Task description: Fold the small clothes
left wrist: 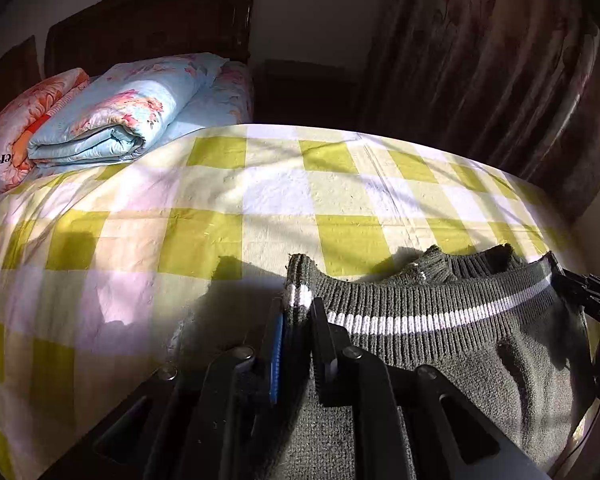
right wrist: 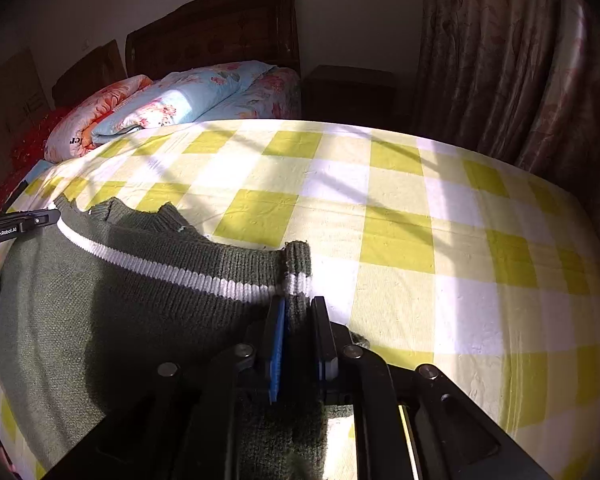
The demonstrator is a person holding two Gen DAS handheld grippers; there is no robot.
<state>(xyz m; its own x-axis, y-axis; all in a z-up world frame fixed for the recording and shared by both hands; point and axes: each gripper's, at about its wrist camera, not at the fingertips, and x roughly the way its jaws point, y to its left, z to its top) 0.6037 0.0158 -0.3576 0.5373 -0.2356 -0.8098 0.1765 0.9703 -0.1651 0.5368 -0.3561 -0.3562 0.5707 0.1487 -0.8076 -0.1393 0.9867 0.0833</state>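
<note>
A dark green knit sweater (left wrist: pixel 440 360) with a white stripe along its ribbed hem is stretched between both grippers over a bed. My left gripper (left wrist: pixel 298 308) is shut on the hem's left corner, the fabric pinched between its black fingers. My right gripper (right wrist: pixel 298 306) is shut on the opposite corner of the same sweater (right wrist: pixel 100 300). In the left wrist view the right gripper (left wrist: pixel 580 284) shows at the far right edge of the hem. In the right wrist view the left gripper (right wrist: pixel 24 224) shows at the far left edge.
The bed carries a yellow-green and white checked sheet (left wrist: pixel 260 200) (right wrist: pixel 420 220). Folded floral quilts (left wrist: pixel 112 116) and a pillow (left wrist: pixel 8 148) are piled near a dark wooden headboard (right wrist: pixel 220 32). Patterned curtains (right wrist: pixel 520 60) hang at the right, a dark nightstand (right wrist: pixel 348 88) beside the bed.
</note>
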